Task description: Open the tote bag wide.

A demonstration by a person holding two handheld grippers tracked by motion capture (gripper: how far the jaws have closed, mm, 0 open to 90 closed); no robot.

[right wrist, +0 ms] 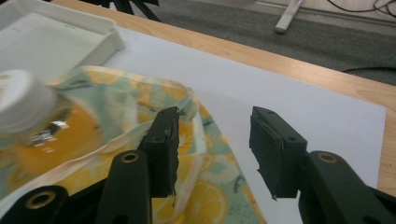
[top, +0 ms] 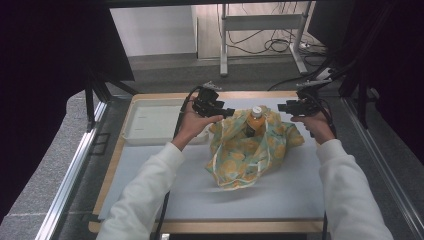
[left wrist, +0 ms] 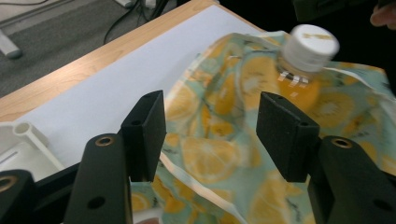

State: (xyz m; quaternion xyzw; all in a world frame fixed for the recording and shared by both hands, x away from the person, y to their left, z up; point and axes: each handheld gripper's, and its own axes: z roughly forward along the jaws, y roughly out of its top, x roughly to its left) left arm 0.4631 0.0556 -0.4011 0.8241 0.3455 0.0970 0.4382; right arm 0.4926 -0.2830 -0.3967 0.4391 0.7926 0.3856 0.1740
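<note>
Flanking a bottle in a printed bag, both grippers parted

High view. The left gripper (top: 227,111) is held by the person's left hand (top: 192,125) at the far left edge of a lemon-print cloth bag (top: 250,150). The right gripper (top: 284,107), in the right hand (top: 316,125), sits at the bag's far right edge. Between the two sets of jaws stands an orange-drink bottle (top: 255,120) with a white cap, upright inside the bag's open mouth. The bag rests on a pale mat (top: 300,185) over a wooden table (top: 107,180). A white tray (top: 150,122) lies beyond the left gripper's outer side, touching or just beside the bag; which, I cannot tell.

Left gripper view. The jaws stand spread, nothing between the pads (left wrist: 147,135). The bag (left wrist: 215,154) lies just beyond and under the gap, its fabric rising ahead of both fingers. The bottle (left wrist: 303,70) is past the right-hand finger, tilted in this view, the cap blurred. A corner of the tray (left wrist: 23,140) shows outside the left-hand finger.

Right gripper view. The jaws are also spread and hold nothing. The left-hand pad (right wrist: 166,149) is at the bag's rim (right wrist: 140,130); whether it touches the cloth cannot be told. The right-hand pad is over bare mat (right wrist: 303,107). The bottle (right wrist: 42,126) sits well outside the left-hand finger, with the tray (right wrist: 60,42) farther beyond it.
</note>
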